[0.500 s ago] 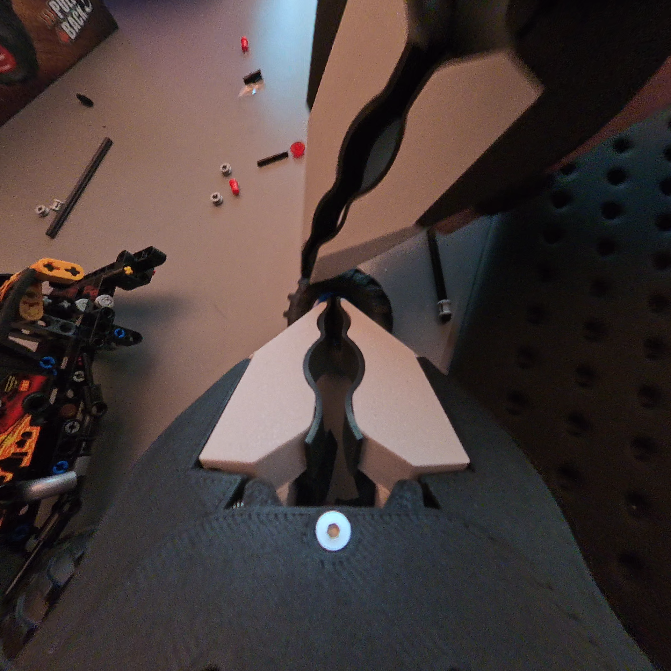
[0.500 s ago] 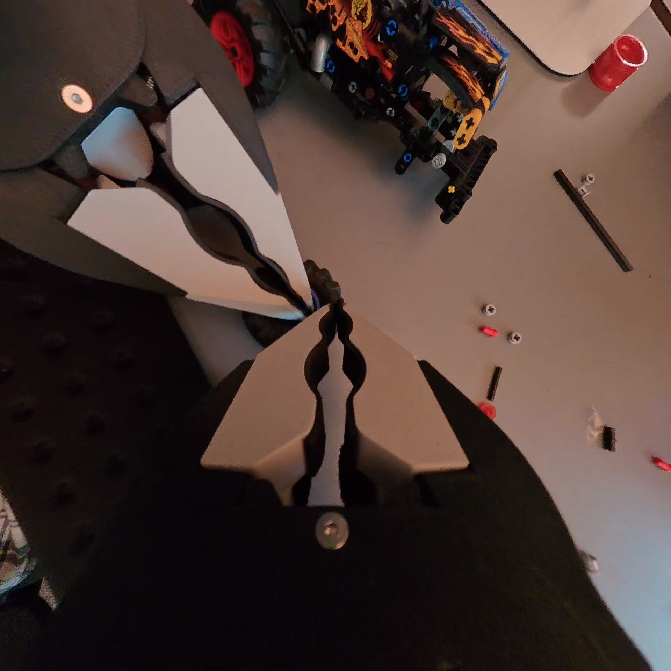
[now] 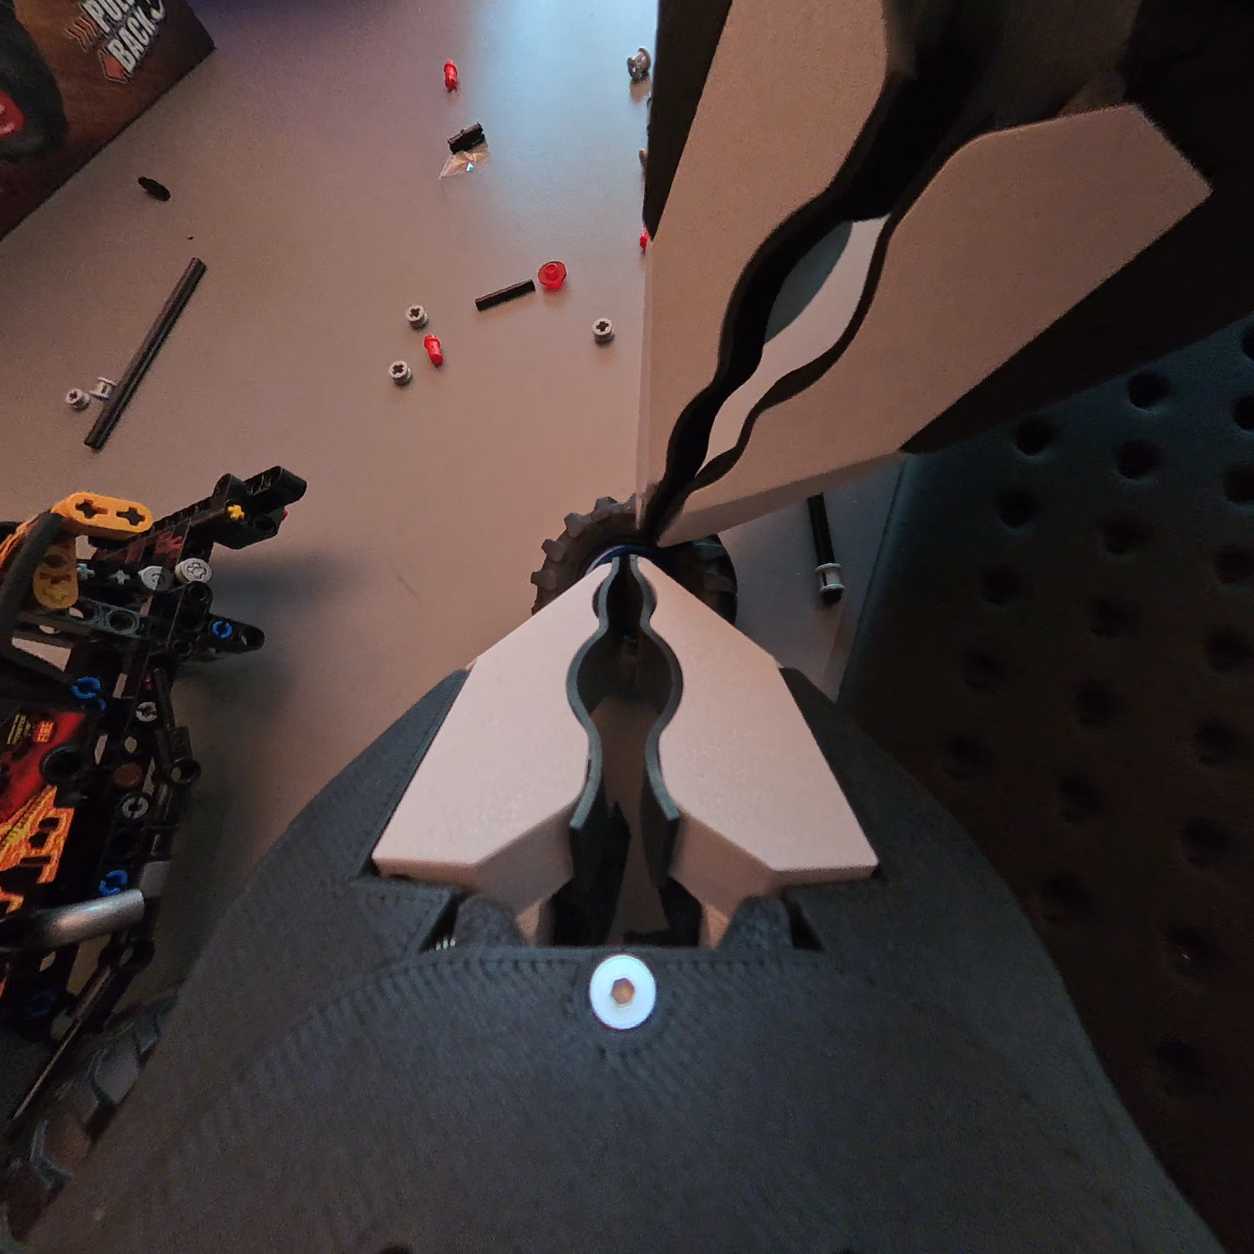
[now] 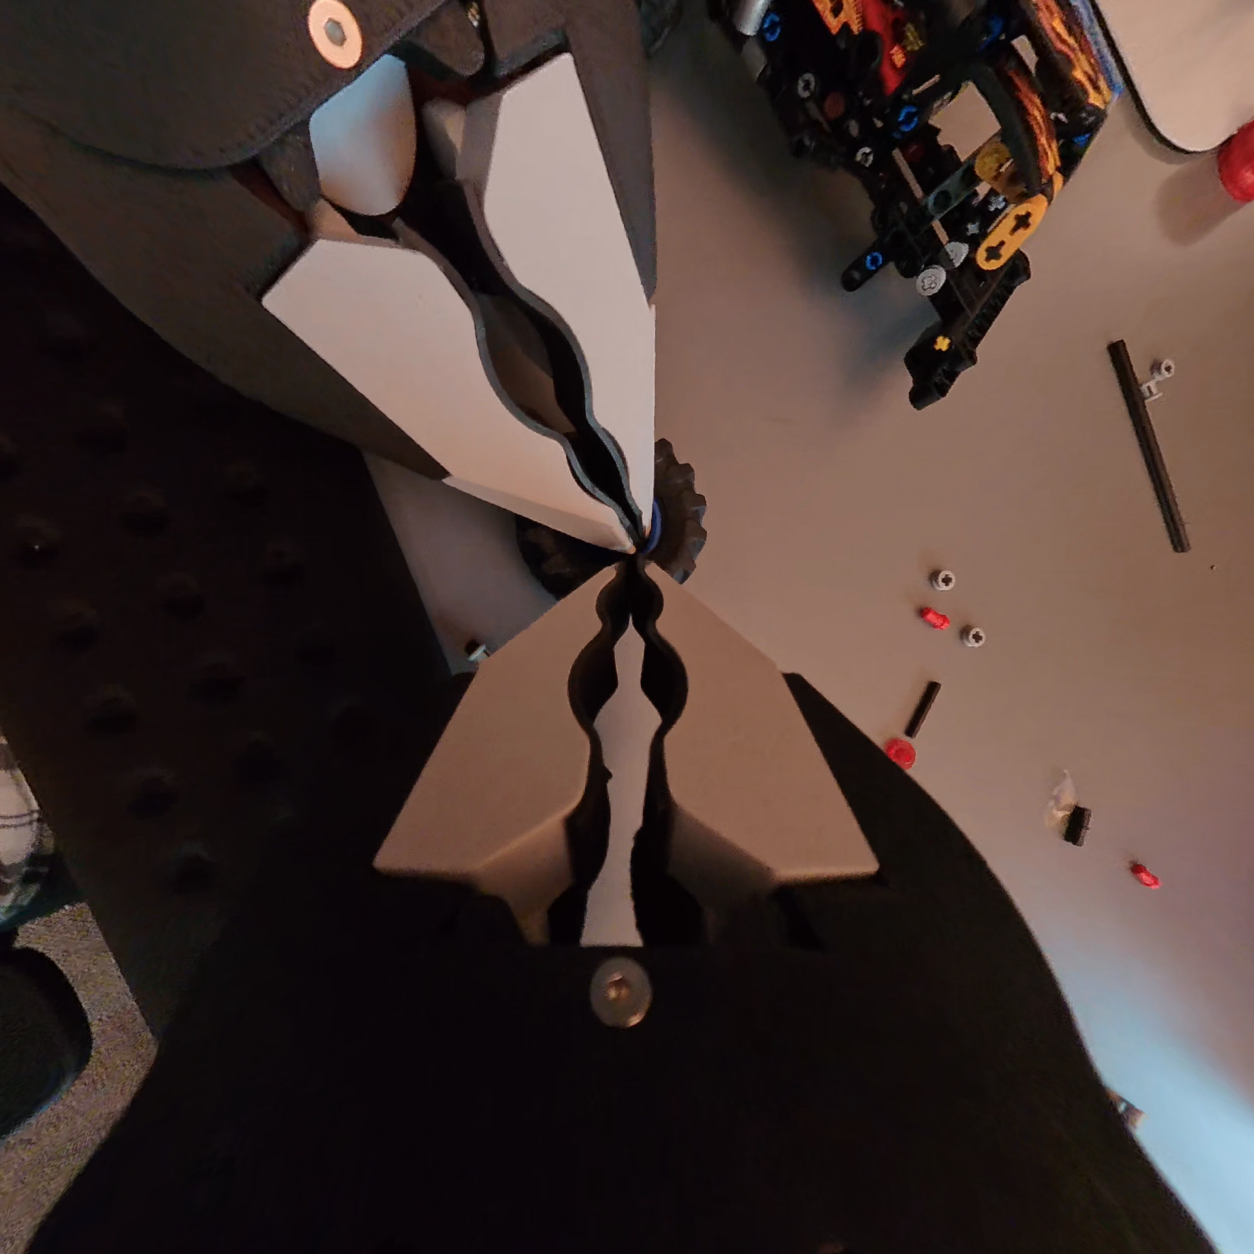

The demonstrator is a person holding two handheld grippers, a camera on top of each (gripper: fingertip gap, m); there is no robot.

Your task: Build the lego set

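A small black knobby wheel (image 3: 577,543) with a blue hub lies on the grey table, and both grippers meet at it. In the left wrist view my left gripper (image 3: 628,566) comes from below, its tips pinched together on the blue hub. My right gripper (image 3: 651,533) comes down from the upper right, its tips closed at the same hub. The right wrist view shows the wheel (image 4: 682,516) just beyond my right gripper (image 4: 631,573), with my left gripper (image 4: 638,536) coming from the upper left. The exact pinch points are hidden. The part-built black, orange and red car (image 3: 102,678) stands to the left.
Loose parts lie beyond: a long black axle (image 3: 146,353), grey bushes (image 3: 415,315), red pins (image 3: 433,349), a red stud (image 3: 552,275), a short black axle (image 3: 505,295). A black perforated mat (image 3: 1086,678) borders the right; an axle with a bush (image 3: 824,549) lies beside it. The set's box (image 3: 88,81) is far left.
Both grippers stay pinched at the wheel. The right gripper has turned so both its fingers show wider, and more of the tyre shows beside the tips.
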